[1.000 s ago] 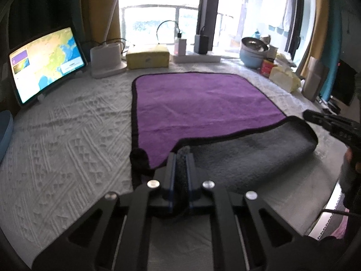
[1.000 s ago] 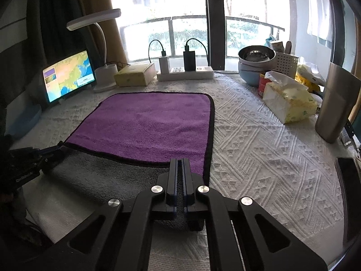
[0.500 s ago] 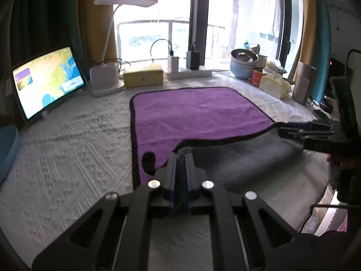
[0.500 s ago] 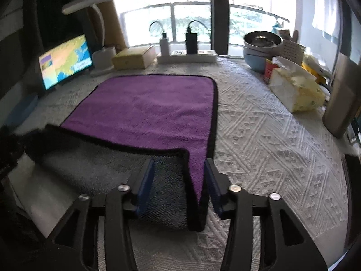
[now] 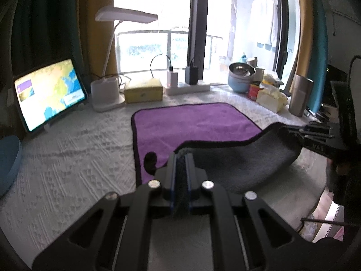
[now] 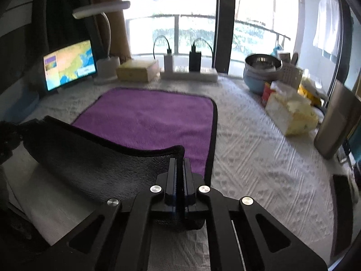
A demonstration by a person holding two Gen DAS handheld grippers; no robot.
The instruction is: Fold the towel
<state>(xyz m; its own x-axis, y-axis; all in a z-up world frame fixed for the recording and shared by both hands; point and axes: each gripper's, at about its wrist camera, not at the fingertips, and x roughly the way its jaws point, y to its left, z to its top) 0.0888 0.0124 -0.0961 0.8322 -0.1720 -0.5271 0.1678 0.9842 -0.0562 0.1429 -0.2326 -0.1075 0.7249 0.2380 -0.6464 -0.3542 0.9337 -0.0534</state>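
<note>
Spread across the white textured tabletop: purple towel, far edge toward 12 o'clock, near edge lifted clear, grey underside showing. Stretched left to right between both grippers, that raised edge, so neither nearer. Left gripper pinched tight on the near-left corner; right gripper clamped likewise on the near-right corner. Probably next: carrying the edge forward toward 12 o'clock onto the far hem.

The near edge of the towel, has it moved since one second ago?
Yes. The near edge of the towel has risen off the tablecloth, pinched by both grippers.
</note>
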